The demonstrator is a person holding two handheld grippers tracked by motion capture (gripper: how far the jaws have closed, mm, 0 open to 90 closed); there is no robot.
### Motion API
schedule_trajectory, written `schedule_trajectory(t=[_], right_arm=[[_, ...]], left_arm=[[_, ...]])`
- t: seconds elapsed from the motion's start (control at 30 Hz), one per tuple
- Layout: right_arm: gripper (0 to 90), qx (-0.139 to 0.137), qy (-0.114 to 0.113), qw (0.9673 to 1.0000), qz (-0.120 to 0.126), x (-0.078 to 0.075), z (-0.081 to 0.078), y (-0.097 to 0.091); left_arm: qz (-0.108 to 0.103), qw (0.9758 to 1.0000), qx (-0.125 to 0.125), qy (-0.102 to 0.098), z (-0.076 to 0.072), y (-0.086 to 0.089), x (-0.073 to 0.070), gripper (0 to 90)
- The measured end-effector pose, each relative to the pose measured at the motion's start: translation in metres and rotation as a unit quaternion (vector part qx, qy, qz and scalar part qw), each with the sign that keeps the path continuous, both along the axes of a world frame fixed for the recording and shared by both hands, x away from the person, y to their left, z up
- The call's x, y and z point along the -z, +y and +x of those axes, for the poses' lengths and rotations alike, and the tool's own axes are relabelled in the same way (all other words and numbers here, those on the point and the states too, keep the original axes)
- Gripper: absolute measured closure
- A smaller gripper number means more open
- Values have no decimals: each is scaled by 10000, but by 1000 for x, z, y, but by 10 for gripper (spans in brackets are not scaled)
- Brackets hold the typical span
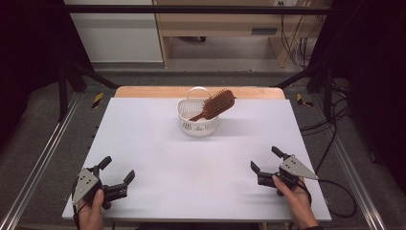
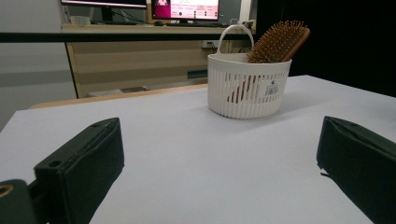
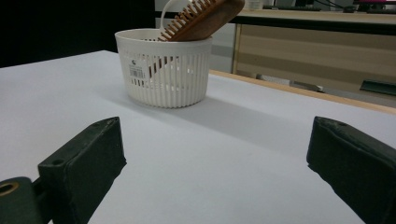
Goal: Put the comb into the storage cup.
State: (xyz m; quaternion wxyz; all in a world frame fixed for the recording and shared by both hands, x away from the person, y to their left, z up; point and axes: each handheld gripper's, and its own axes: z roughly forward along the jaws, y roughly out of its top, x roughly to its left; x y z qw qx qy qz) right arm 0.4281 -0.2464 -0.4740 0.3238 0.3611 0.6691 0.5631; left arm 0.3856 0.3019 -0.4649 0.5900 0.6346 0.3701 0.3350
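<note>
Nearest, left gripper [image 1: 117, 170] and right gripper [image 1: 266, 158] — each held in a hand at the near corners of the white table [image 1: 143, 143], jaws spread wide, nothing between them, well apart from each other. Farther, mid-table near the far edge: white slatted basket [image 1: 197, 122] with handle, bearing a small barcode label [image 2: 271, 88] — print too small to read. Wooden hairbrush [image 1: 215, 104] leans inside, head above the rim.

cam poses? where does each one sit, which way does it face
High view: above the near edge, facing forward and down; both hands, left gripper and right gripper show.
Left gripper view: low over the table, facing the basket; own jaws.
Right gripper view: same, from the other side; own jaws.
Shared: basket and hairbrush.
</note>
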Motion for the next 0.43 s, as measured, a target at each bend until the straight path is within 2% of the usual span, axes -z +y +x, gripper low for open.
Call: schedule_trajectory(t=[0.27, 0.43], right_arm=[[42, -83, -109, 9998, -145, 0, 1, 11], [44, -22, -25, 9997, -248, 1, 2, 14]], left_arm=[[8, 10000, -5, 6, 0, -1, 0, 7], [15, 10000, -5, 17, 1, -2, 1, 7]])
